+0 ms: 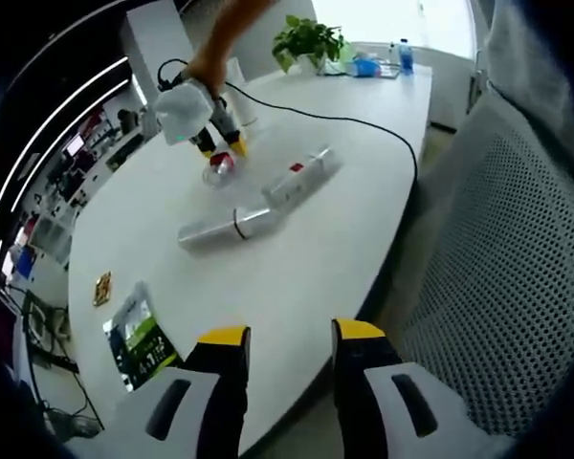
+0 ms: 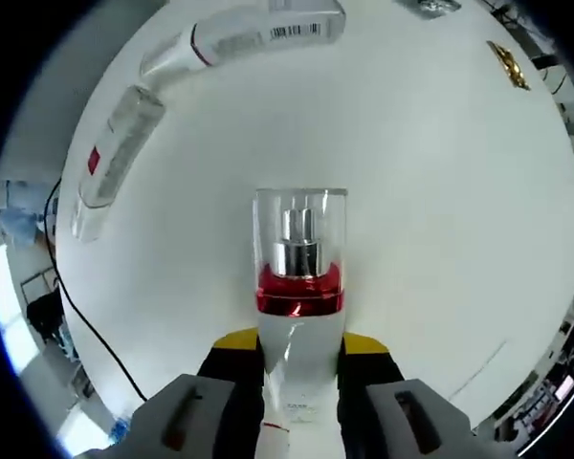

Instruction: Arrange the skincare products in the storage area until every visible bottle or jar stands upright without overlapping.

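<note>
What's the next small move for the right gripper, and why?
Probably tip the pump bottle upright and set it on the white table. The right gripper has it clamped between its jaws, lying along them, clear cap forward. Two tubes lie flat beyond, so stand it clear of them.

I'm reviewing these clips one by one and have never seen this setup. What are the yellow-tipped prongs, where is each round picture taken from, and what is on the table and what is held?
There is no robot arm. A person holds a two-jaw tool in each hand, and a fisheye camera rides on each tool, looking along its jaws.

In the left gripper view, the left gripper hangs near the edge of the white table, its jaws apart and holding nothing. Farther off, the person's hand works the right gripper.

In the right gripper view, the right gripper is closed on a white pump bottle with a red collar and clear cap.

Two long white tubes lie flat on the table. A cable, a potted plant and a green packet are also there.
</note>
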Available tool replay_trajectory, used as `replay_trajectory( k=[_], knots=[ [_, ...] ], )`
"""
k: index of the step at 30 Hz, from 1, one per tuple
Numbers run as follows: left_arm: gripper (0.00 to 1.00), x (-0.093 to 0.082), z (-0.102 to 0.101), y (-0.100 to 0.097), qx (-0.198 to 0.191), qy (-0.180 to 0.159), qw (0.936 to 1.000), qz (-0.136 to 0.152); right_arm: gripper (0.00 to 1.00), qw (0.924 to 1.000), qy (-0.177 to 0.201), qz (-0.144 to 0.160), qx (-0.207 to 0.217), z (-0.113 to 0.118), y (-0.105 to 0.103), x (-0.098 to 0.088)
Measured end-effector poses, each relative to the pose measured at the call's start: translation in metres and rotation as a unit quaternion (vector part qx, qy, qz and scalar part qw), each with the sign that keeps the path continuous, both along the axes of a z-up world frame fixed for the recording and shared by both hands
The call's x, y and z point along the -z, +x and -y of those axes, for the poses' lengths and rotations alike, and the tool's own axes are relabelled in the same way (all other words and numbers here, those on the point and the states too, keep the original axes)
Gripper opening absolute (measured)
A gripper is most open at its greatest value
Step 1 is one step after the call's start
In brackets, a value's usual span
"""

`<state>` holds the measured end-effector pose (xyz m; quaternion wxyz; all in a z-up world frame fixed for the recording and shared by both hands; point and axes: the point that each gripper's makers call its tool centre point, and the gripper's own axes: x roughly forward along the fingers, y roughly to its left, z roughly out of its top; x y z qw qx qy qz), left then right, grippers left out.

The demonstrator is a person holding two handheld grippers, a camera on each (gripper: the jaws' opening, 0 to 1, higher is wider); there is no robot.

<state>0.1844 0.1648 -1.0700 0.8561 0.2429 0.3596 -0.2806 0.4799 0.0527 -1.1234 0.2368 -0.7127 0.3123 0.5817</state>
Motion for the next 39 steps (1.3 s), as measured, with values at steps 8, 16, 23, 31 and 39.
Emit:
replay_trajectory(
  k=[8,16,23,31,39],
  knots=[
    [0.3,-0.002,0.0,0.001,-0.001,-0.001,1.0,0.006,0.2,0.9991,0.027,-0.001,0.033,-0.002,-0.006,-0.006],
    [0.3,-0.004,0.0,0.002,0.001,-0.002,0.9999,0.011,0.2,0.9927,0.084,0.001,0.087,-0.01,-0.01,-0.022],
    [0.3,-0.005,0.002,0.001,0.005,-0.004,0.9999,0.012,0.19,0.9837,0.135,0.007,0.118,-0.016,-0.017,-0.043],
    [0.3,-0.007,0.002,0.003,0.006,-0.002,0.9998,0.019,0.19,0.9685,0.188,0.009,0.164,-0.018,-0.024,-0.057],
    [0.3,-0.009,0.002,0.003,0.008,-0.004,0.9997,0.024,0.19,0.9534,0.23,0.005,0.195,-0.017,-0.035,-0.072]
  ],
)
